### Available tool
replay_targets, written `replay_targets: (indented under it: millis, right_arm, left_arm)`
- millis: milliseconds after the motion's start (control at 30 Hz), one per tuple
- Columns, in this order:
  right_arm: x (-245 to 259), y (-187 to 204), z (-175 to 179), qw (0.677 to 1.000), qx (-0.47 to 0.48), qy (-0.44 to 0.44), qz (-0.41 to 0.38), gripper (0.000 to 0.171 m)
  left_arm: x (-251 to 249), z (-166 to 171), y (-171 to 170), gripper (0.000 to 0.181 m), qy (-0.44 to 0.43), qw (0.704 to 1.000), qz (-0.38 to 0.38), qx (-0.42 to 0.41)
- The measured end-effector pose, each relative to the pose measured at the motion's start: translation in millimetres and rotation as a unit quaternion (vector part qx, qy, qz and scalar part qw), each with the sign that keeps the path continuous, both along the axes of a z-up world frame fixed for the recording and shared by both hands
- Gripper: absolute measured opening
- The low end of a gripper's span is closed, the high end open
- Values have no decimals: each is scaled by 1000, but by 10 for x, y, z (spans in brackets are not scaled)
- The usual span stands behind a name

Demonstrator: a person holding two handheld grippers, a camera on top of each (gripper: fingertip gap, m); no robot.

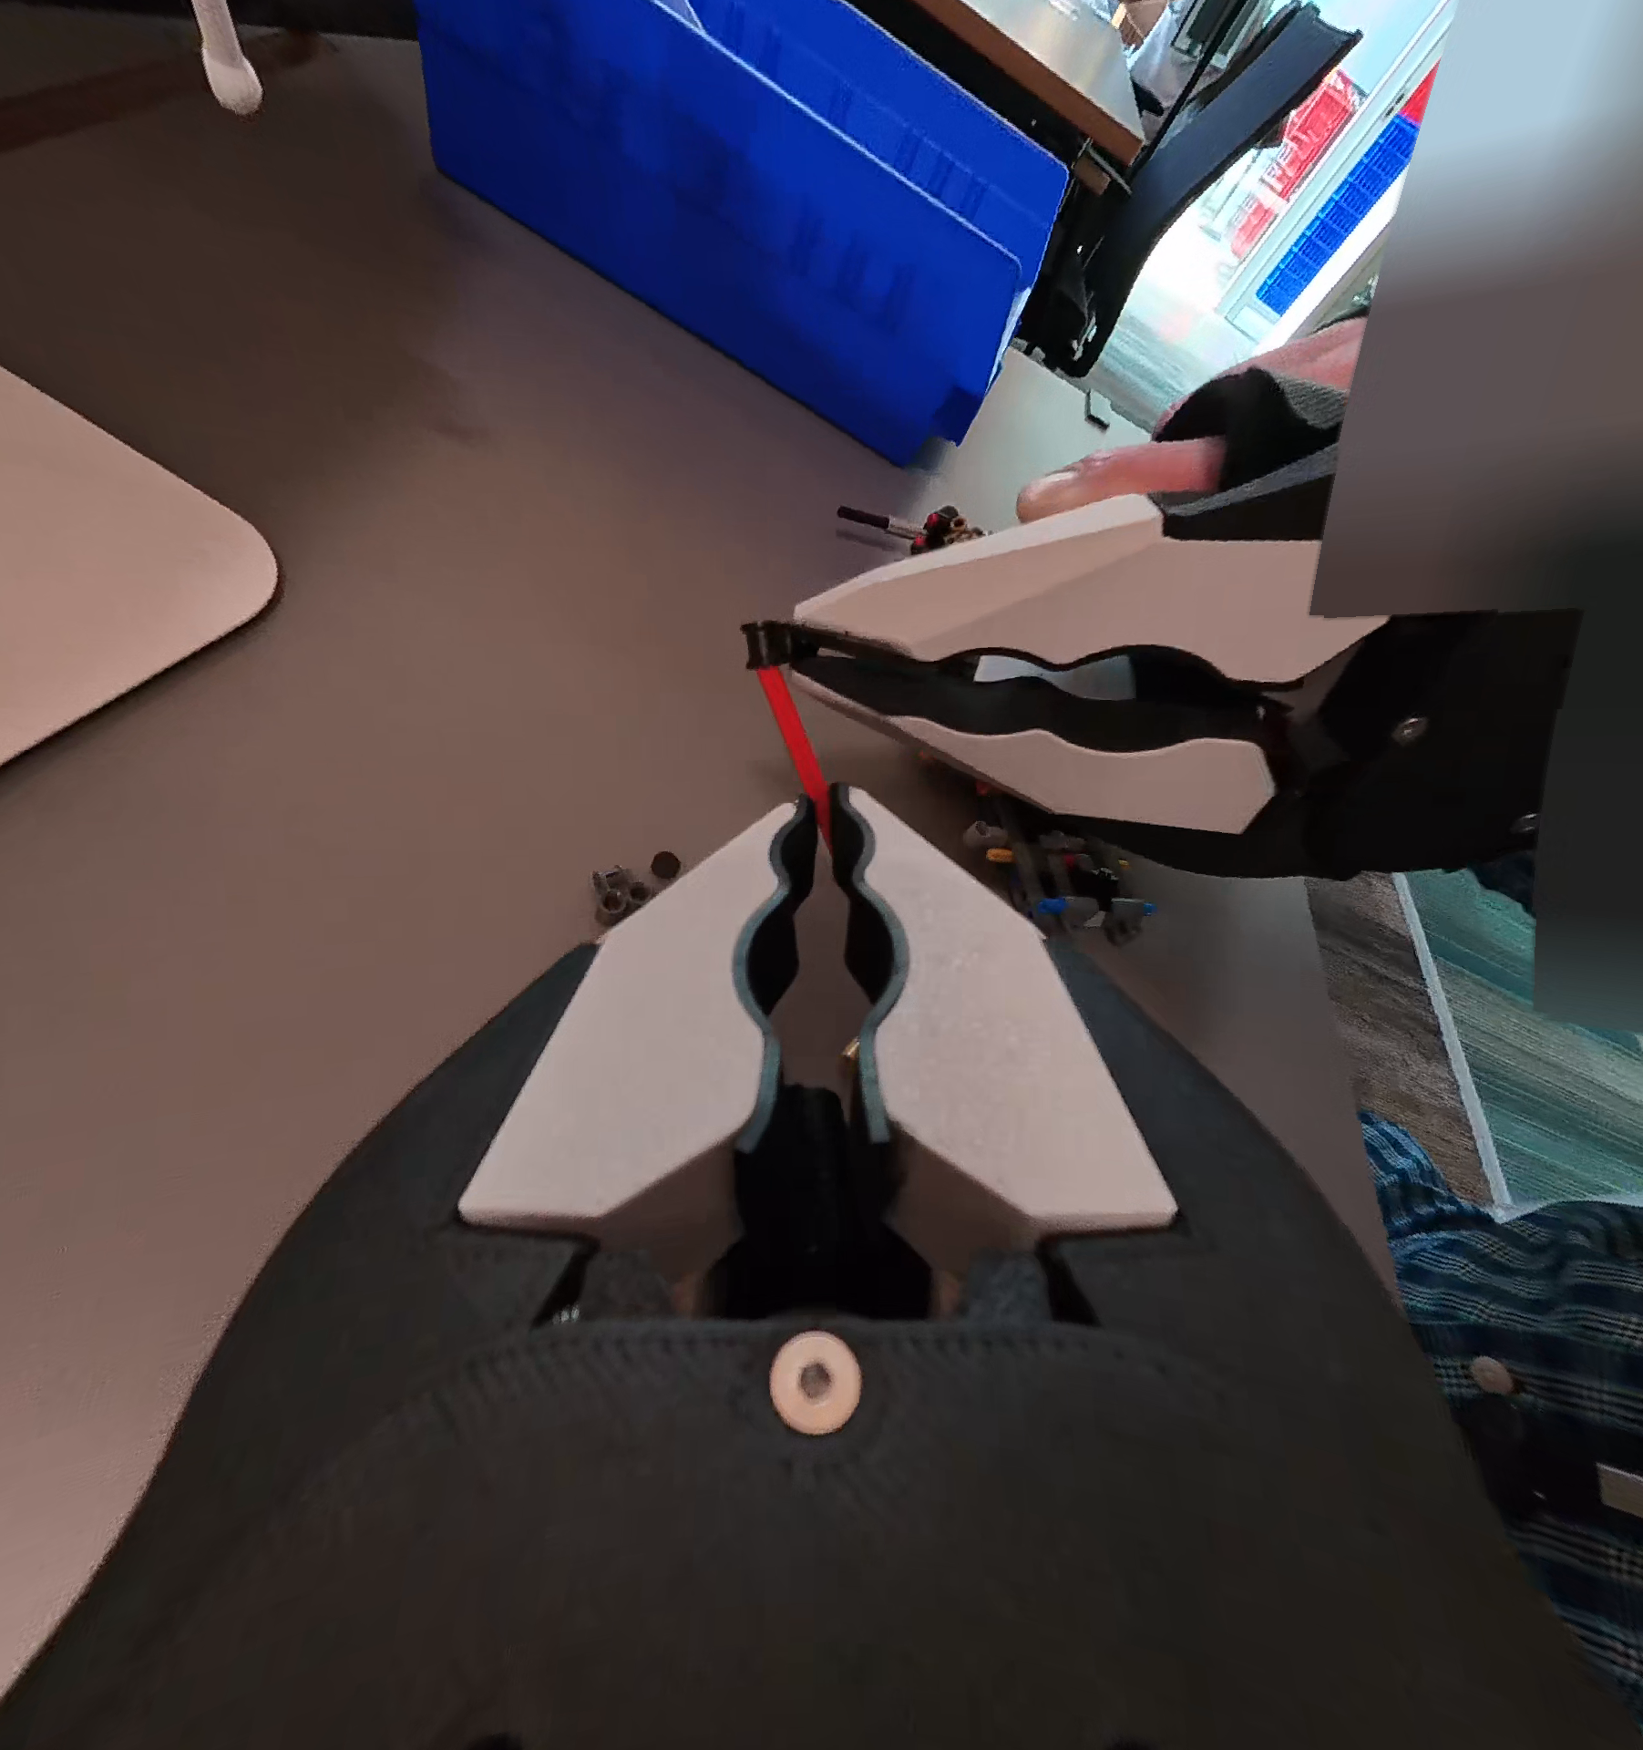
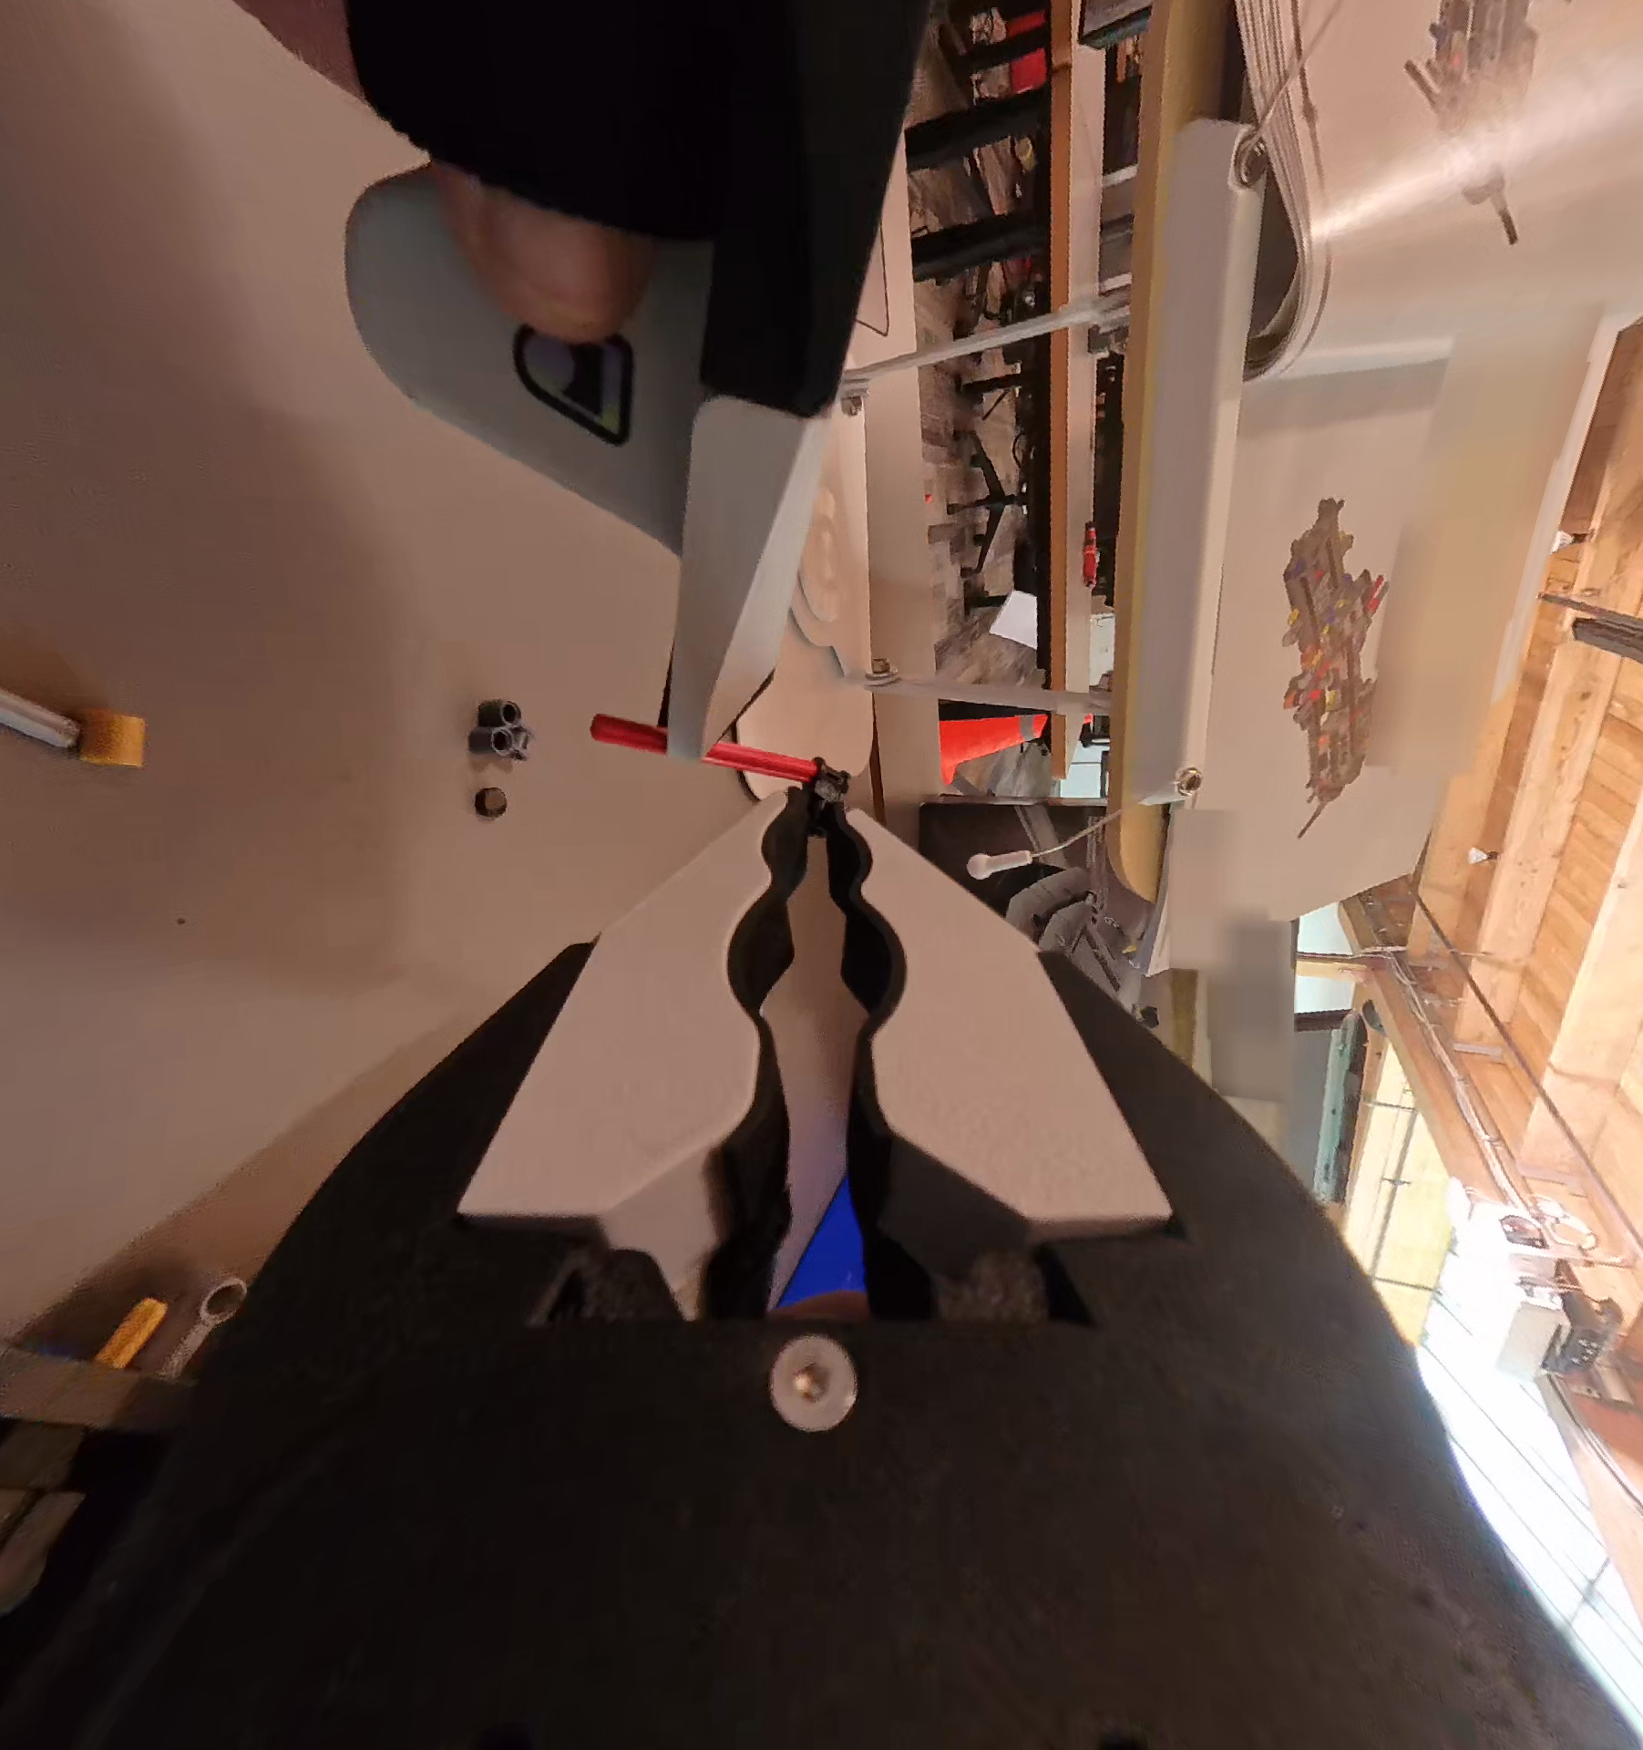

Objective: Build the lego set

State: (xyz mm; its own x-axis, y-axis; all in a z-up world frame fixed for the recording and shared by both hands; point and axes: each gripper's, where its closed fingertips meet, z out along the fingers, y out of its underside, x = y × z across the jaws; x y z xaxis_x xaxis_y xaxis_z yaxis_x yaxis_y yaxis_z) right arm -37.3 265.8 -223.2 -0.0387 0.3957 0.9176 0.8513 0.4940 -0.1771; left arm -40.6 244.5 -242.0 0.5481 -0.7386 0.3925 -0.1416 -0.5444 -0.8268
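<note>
My left gripper [image 1: 822, 810] is shut on the lower end of a thin red axle [image 1: 792, 734] and holds it above the table. My right gripper [image 1: 784, 653] comes in from the right. It is shut on a small black connector [image 1: 760, 642] that sits at the axle's top end. In the right wrist view my right gripper [image 2: 822, 805] pinches the black connector [image 2: 829, 782] at its tips. The red axle [image 2: 760, 756] runs left from there behind the left gripper's finger [image 2: 732, 568].
A partly built grey model [image 1: 1073, 881] lies on the table under the right gripper. Small grey connectors [image 1: 617, 890] and a round piece [image 1: 666, 862] lie left of my left gripper. A blue bin [image 1: 751, 208], more loose parts [image 1: 931, 530] and a pale mat [image 1: 88, 568] are on the table. Only a small space, under 4 cm, lies between the two pairs of fingers.
</note>
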Motion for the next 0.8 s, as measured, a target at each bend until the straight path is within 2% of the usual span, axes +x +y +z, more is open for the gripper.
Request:
replay_targets:
  millis: [233,633,733,800]
  right_arm:
    - [33,-23,32,998,-46,25,18,0]
    - [53,-125,25,995,-83,1,63,0]
    - [-2,-244,-40,990,-112,5,83,0]
    - [-49,-290,-135,990,-110,-5,83,0]
  left_arm:
    - [-20,33,-5,1,33,999,-8,32]
    - [-45,-12,2,1,66,997,-10,46]
    - [-33,126,12,2,30,999,-10,45]
    - [-37,157,12,2,59,996,-12,69]
